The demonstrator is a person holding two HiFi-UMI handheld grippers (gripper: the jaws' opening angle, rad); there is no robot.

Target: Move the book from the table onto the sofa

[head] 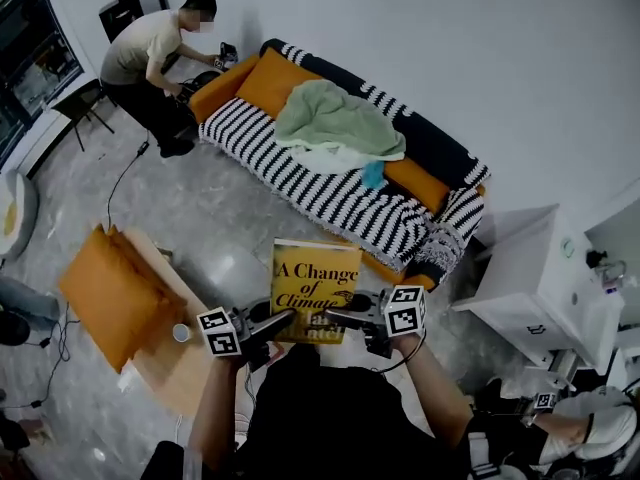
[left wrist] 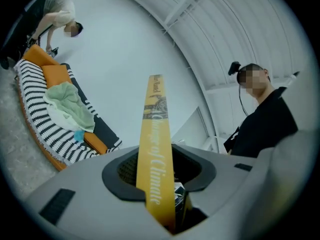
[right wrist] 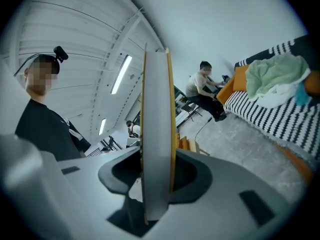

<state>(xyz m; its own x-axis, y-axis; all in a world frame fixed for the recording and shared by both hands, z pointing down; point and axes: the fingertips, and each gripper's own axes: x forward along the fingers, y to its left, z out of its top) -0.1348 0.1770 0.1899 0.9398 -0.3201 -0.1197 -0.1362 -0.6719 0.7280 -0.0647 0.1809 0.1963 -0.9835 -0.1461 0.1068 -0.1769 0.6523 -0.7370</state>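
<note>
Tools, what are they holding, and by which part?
The yellow book: left tool clamps its spine edge, right tool its page edge.

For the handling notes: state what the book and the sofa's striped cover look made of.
The book: paper, with a smooth yellow printed cover; pale page edges show. The striped cover: probably woven or knitted cloth, matte, sagging softly over the seat edge.

The head view looks steeply down from well in front of the sofa (head: pixel 300 173), while the left and right gripper views sit low, pressed close to the book (head: pixel 314 286) from opposite edges, with the sofa far left in one and far right in the other; all three share both.
</note>
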